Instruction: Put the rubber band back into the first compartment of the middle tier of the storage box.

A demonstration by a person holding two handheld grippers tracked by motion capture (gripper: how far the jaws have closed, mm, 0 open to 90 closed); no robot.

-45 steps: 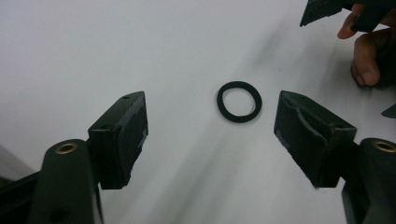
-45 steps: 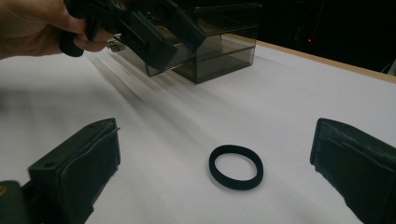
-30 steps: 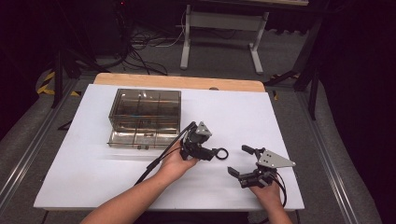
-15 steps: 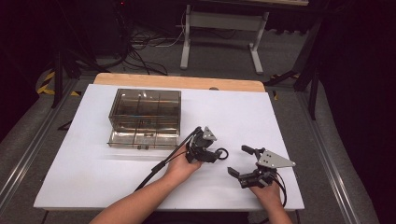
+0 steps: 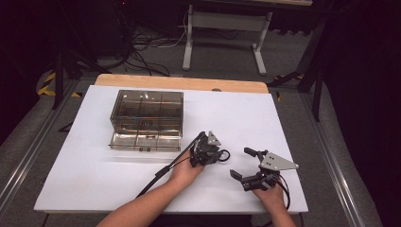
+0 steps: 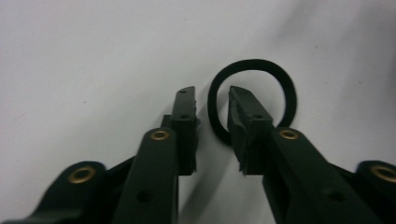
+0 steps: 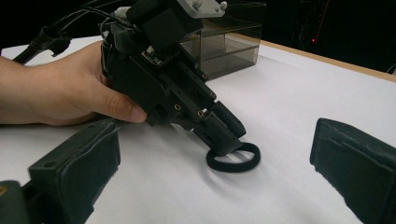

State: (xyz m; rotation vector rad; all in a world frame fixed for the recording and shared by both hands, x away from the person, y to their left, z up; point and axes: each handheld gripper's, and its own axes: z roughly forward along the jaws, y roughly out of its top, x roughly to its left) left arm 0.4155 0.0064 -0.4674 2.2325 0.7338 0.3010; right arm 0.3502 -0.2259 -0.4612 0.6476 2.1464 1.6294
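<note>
A white table (image 5: 246, 113) with a bare wooden strip (image 5: 182, 83) along its far edge stands on a grey floor (image 5: 302, 118). Metal rails (image 5: 28, 156) run down both sides. Beyond the table stands a white frame (image 5: 226, 28) on two legs, with black cables (image 5: 146, 49) tangled beside it. Yellow-black tape (image 5: 47, 86) marks the floor at left. The surroundings are dark.

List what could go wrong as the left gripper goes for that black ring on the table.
1. The left gripper is open with one jaw inside the black ring and one outside, straddling its band. The band lies flat on the white table, so the jaws may close above it and miss.
2. The ring looks thin and soft; a grip on one side may let it slip free when lifted.
3. The right gripper waits open close by; a sideways move could bump it.
</note>
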